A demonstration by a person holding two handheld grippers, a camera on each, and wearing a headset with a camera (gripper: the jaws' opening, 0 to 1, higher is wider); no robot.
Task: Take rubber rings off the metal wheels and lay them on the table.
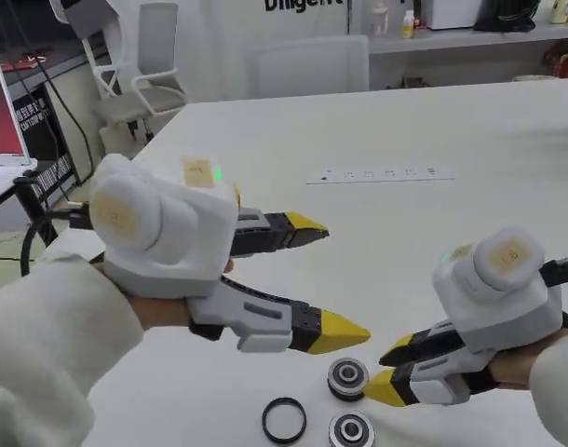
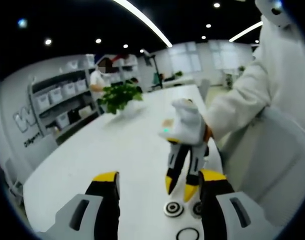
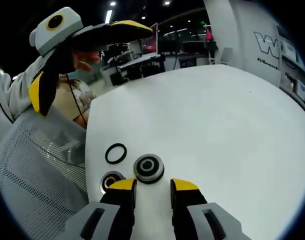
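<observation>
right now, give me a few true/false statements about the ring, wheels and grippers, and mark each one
1. One ring lies loose on the table. True.
2. The right gripper holds a wheel. False: it holds nothing, and its tips stop just short of the wheel in front of it.
3. Two wheels sit on the table. True: a second wheel sits beside the first.
4. The left gripper is shut. False: its jaws are wide apart, up off the table.
5. The ring lies on top of a wheel. False: it lies flat beside them, touching neither.
</observation>
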